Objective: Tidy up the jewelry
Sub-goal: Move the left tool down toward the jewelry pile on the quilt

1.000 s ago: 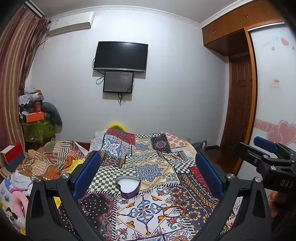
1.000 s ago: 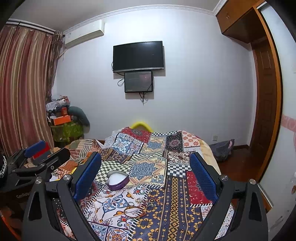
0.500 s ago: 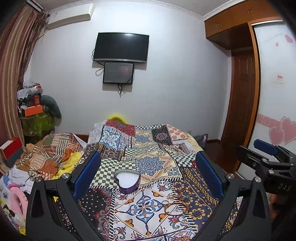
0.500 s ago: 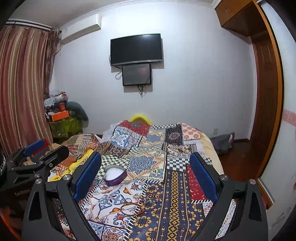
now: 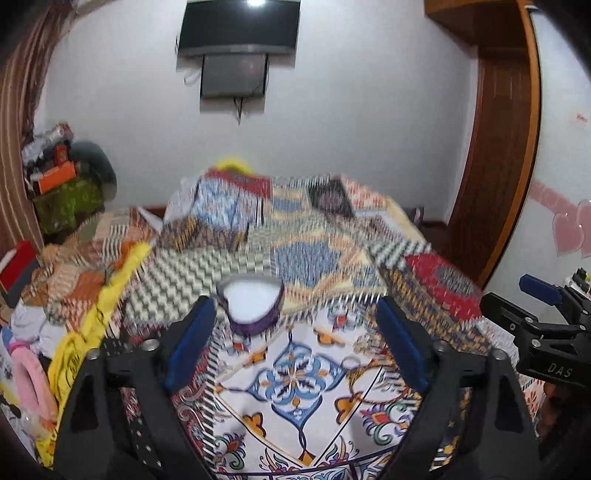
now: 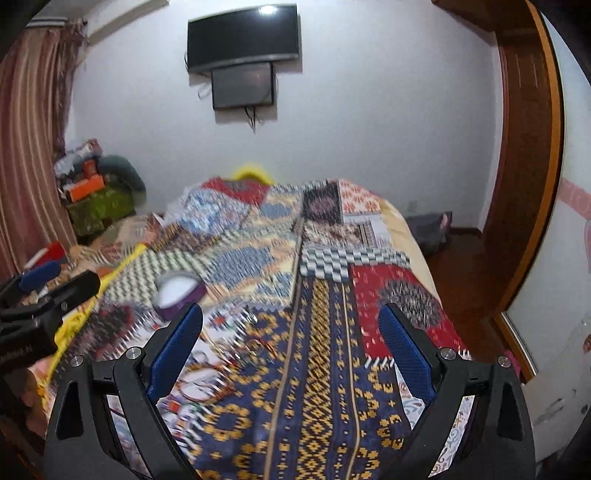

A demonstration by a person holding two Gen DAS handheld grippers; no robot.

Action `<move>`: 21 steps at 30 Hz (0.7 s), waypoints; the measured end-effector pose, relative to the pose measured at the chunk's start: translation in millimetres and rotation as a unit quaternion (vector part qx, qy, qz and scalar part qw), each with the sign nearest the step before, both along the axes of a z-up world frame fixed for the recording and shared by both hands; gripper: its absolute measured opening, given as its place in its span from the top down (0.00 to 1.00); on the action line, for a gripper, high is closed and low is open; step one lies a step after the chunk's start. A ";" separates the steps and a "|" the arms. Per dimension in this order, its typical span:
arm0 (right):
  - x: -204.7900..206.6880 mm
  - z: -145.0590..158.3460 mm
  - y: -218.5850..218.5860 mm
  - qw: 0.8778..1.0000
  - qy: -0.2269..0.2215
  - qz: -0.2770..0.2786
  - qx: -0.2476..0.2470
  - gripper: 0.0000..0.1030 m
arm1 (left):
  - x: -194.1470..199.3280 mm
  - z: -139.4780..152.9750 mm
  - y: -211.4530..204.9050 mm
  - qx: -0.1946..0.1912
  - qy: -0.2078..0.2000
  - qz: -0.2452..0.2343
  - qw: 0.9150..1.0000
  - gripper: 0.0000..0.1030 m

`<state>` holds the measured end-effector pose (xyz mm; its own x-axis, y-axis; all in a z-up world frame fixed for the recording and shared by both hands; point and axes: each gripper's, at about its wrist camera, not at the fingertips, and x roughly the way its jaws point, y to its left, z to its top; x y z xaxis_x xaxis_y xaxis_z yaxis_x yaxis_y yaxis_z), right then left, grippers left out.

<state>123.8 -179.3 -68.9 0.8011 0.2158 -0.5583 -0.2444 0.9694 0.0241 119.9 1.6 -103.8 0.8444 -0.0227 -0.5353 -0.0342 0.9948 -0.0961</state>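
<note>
A purple heart-shaped box (image 5: 253, 306) with a white inside sits open on the patchwork bedspread (image 5: 317, 254). My left gripper (image 5: 291, 317) hovers just short of the box. Its jaws are closing with nothing between the blue pads, and the box lies beyond the left fingertip. In the right wrist view the same box (image 6: 177, 291) lies ahead to the left. Thin bangles and chains (image 6: 207, 384) lie blurred on the cloth by my right gripper's (image 6: 291, 321) left finger. The right gripper is open with only bedspread between its fingers. Each gripper shows at the edge of the other's view: right (image 5: 517, 299), left (image 6: 55, 280).
Loose clothes and a yellow cloth (image 5: 99, 295) are heaped along the bed's left side. A cluttered green stand (image 5: 70, 199) is in the far left corner. A wooden door (image 6: 524, 177) and bare floor (image 6: 465, 258) lie to the right of the bed. A TV (image 5: 238, 26) hangs on the far wall.
Both views have dropped and tipped down toward the bed, so the heart box and jewelry look nearer. The left gripper's pads stand closer together than before. Nothing has been taken hold of.
</note>
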 end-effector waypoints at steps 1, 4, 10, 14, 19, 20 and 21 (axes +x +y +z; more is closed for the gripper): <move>2.0 -6.0 -1.1 1.000 0.008 0.001 -0.004 0.08 | 4.9 -6.6 0.1 -0.006 0.012 -0.005 1.000 0.18; 5.1 -20.3 -2.3 0.999 0.027 0.007 -0.019 0.13 | 18.3 -26.5 -0.3 -0.019 0.050 -0.021 0.998 0.25; 19.3 -44.2 -0.7 0.995 0.088 0.052 -0.008 0.38 | 36.6 -57.3 -8.3 -0.031 0.099 -0.050 0.993 0.34; 28.2 -53.2 3.4 0.991 0.113 0.076 0.008 0.55 | 43.2 -70.5 -15.7 -0.043 0.124 -0.076 0.988 0.41; 33.2 -57.1 14.3 0.988 0.121 0.101 0.009 0.64 | 47.4 -80.6 -20.8 -0.059 0.148 -0.102 0.982 0.56; 32.7 -58.3 16.3 0.987 0.121 0.105 0.006 0.64 | 48.8 -82.9 -21.5 -0.062 0.153 -0.106 0.981 0.57; 34.3 -59.2 18.0 0.987 0.120 0.106 0.004 0.65 | 49.4 -84.7 -22.5 -0.065 0.156 -0.111 0.979 0.61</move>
